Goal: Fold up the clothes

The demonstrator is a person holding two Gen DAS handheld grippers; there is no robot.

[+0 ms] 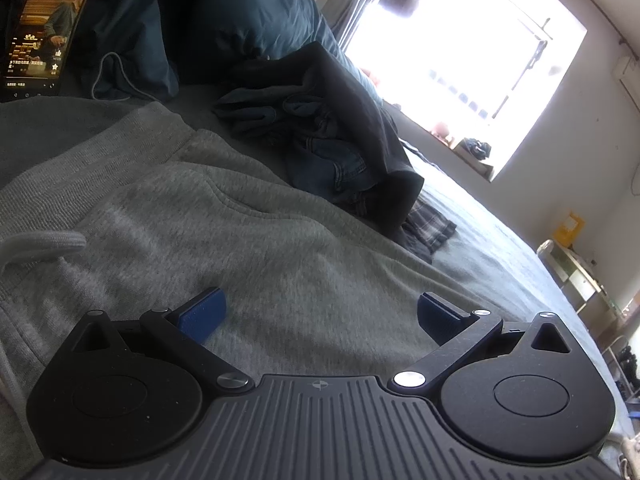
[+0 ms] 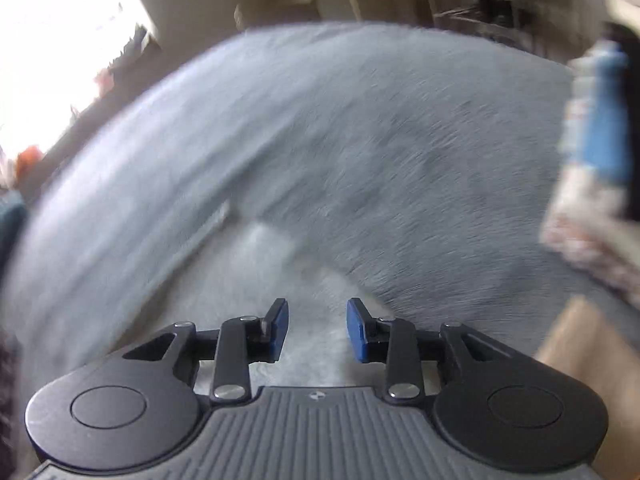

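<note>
A: Left wrist view showed the bed (image 1: pixel 500 248) first, a wide grey-blue sheet running to its far edge under the bright window (image 1: pixel 460 64). On it, nearest the camera, lay the grey sweatpants (image 1: pixel 224 216), spread mostly flat with their drawstring (image 1: pixel 44 240) looped at the left. I judged the fold barely begun on them.

B: And the rest of the laundry?

A: A dark heap of clothes (image 1: pixel 332 132) sat beyond the sweatpants, crumpled, jeans among it, so most of the work was left. A phone (image 1: pixel 48 28) leaned against the dark blue bedding (image 1: pixel 240 12) at the head.

B: The claws?

A: The left gripper (image 1: pixel 320 316) hung low over the sweatpants, jaws spread wide, nothing between them. The right gripper (image 2: pixel 316 330) (its picture was badly smeared) had its jaws part way apart over pale grey cloth; whether the pads touched it I could not tell, but nothing was pinched.

B: Room to work?

A: Plenty of bare sheet lay ahead of the right gripper, up to the bed's far edge. At the right side, something blue and white (image 2: pixel 600 120) stood near, too blurred to name.
</note>
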